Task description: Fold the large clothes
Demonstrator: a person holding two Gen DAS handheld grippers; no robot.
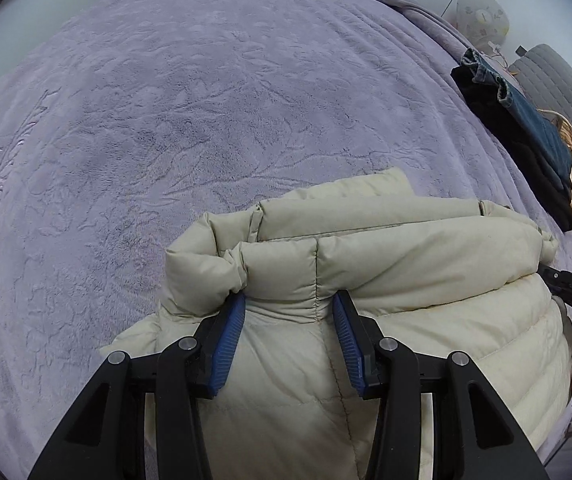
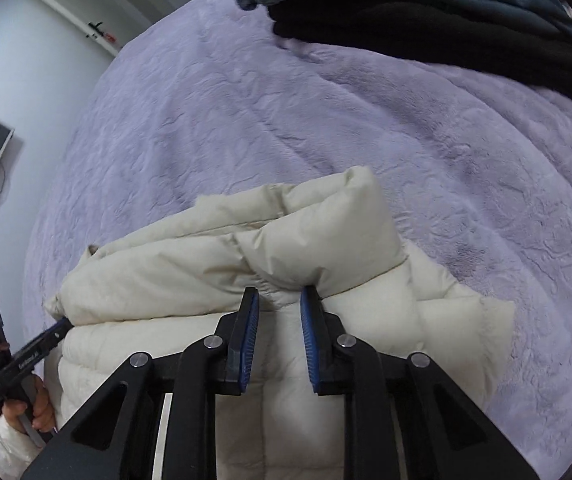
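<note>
A bed covered with a lavender embossed plush blanket [image 1: 206, 100] carried a cream puffer jacket [image 1: 406, 248] near its edge, and folded black and blue denim clothes [image 2: 466, 24] lay farther off

The cream jacket's [image 1: 366, 264] lower part runs off the bottom edge.

Cream quilted puffer jacket [image 1: 366, 264], lower centre. Lilac embossed leaf-pattern bedspread [image 1: 206, 120] w/ lettering at left. Upper right: blue denim [image 1: 526, 112] on black garment [image 1: 498, 120]. Hand-held gripper pads [image 1: 230, 344] blue, frames black.
</note>
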